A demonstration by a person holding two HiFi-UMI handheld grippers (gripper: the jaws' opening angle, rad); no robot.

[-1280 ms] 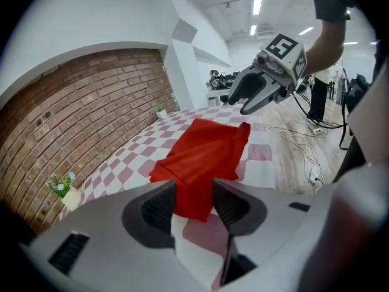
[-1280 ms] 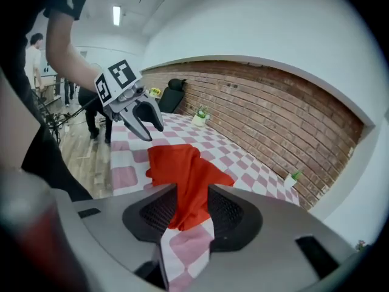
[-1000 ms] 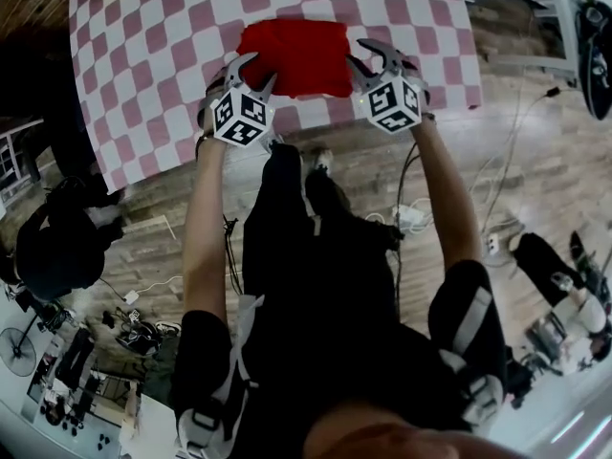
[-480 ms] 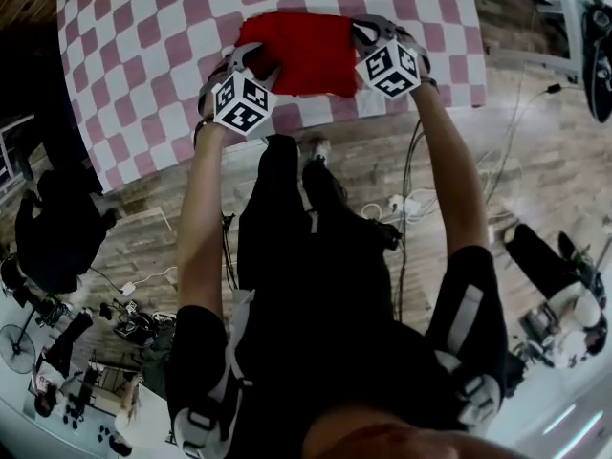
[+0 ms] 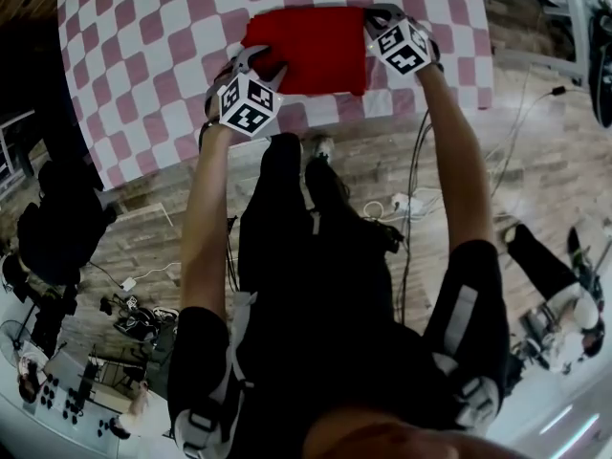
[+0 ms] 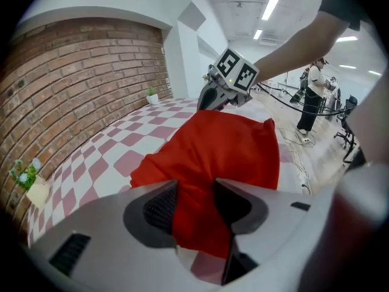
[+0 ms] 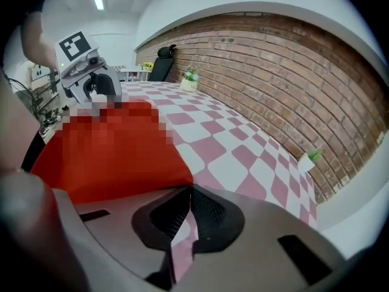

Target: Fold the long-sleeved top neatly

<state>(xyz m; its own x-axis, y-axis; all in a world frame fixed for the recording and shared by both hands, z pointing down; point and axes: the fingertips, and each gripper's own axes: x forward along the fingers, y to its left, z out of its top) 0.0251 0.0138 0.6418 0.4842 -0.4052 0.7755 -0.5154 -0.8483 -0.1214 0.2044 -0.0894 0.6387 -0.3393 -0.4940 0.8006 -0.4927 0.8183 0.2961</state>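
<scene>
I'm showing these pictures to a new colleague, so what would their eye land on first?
First, the bright red top, folded into a rough rectangle on the pink-and-white checked tablecloth near its front edge. Then the two grippers flanking it: the left gripper, whose jaws have just been opening and stand apart around the top's near left corner, and the right gripper, shut with its tips at the top's right edge.

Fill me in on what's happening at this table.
A person with a gripper in each hand is handling a red top on the checked table. The left gripper is open, a near fold of cloth between its jaws. The right gripper has just closed at the top's far corner; whether it pinches cloth is unclear.
</scene>
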